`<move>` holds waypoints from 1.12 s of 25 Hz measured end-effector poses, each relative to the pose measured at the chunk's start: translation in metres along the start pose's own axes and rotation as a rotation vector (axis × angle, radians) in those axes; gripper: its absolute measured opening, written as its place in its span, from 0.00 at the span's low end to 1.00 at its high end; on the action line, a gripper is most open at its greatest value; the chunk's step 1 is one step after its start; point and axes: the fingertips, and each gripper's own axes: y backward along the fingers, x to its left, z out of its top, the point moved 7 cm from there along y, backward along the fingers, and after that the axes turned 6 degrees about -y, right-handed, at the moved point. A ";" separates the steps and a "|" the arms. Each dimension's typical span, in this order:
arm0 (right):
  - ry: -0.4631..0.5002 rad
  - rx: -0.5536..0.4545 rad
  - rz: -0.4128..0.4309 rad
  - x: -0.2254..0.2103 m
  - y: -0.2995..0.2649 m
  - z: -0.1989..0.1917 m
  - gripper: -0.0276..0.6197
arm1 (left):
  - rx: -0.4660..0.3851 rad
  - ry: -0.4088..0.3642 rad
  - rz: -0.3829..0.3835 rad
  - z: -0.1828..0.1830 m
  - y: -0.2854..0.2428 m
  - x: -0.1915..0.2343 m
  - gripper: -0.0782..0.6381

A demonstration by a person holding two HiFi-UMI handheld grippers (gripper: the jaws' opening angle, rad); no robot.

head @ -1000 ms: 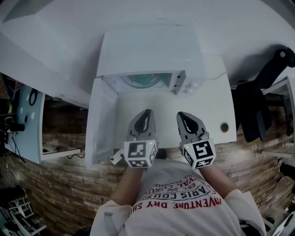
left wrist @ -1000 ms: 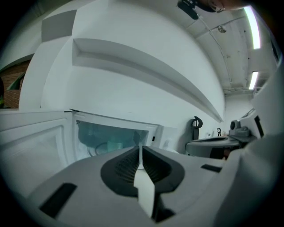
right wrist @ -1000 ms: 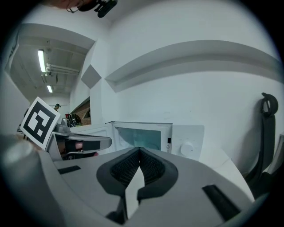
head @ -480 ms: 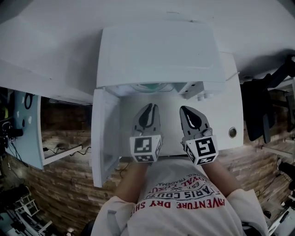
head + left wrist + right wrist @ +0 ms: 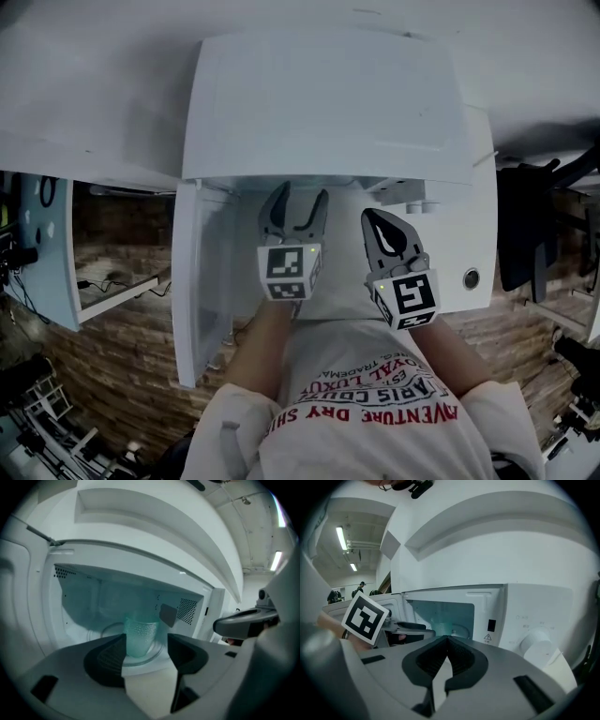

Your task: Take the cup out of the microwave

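Now left gripper (image 5: 300,199) has advanced to the microwave (image 5: 323,103) mouth, jaws opening, empty, lined up on the cup (image 5: 139,638); right gripper (image 5: 373,223) stays closed, empty. Grasp is next.

Findings on legible markings:

- **T-shirt (image 5: 375,412):** the print appears upside down in the head view and is cut off at both ends. It reads "VENTURE DRY SH", "ARIS COUTU", "YAL LUXUR" and "EST".
- **Microwave control panel (image 5: 534,616):** it carries a warning triangle (image 5: 488,637) with an exclamation mark (the line beneath is too small to read). Faint marks above the dial (image 5: 536,641) are illegible.
- **Left-hand marker cube (image 5: 286,274) and right-hand marker cube (image 5: 406,298):** each bears a black-and-white square code, with no lettering.
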 end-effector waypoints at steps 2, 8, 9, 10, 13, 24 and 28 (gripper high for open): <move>0.004 0.006 0.007 -0.003 -0.006 -0.001 0.06 | 0.012 -0.027 -0.003 -0.001 -0.011 0.003 0.52; -0.013 0.027 0.017 -0.006 -0.021 -0.007 0.06 | -0.015 -0.057 0.041 -0.006 -0.038 0.012 0.67; -0.014 0.032 0.020 -0.005 -0.022 -0.008 0.06 | -0.018 -0.062 0.043 -0.005 -0.041 0.013 0.68; -0.015 0.037 0.023 -0.005 -0.023 -0.009 0.06 | -0.017 -0.070 0.042 -0.004 -0.044 0.013 0.68; -0.018 0.044 0.024 -0.006 -0.025 -0.009 0.06 | 0.007 -0.099 0.030 -0.001 -0.056 0.014 0.68; -0.011 0.081 0.031 -0.015 -0.024 -0.013 0.06 | 0.068 -0.165 0.037 0.006 -0.078 0.015 0.64; -0.013 0.082 0.035 -0.015 -0.023 -0.013 0.06 | 0.058 -0.149 0.065 0.005 -0.076 0.020 0.64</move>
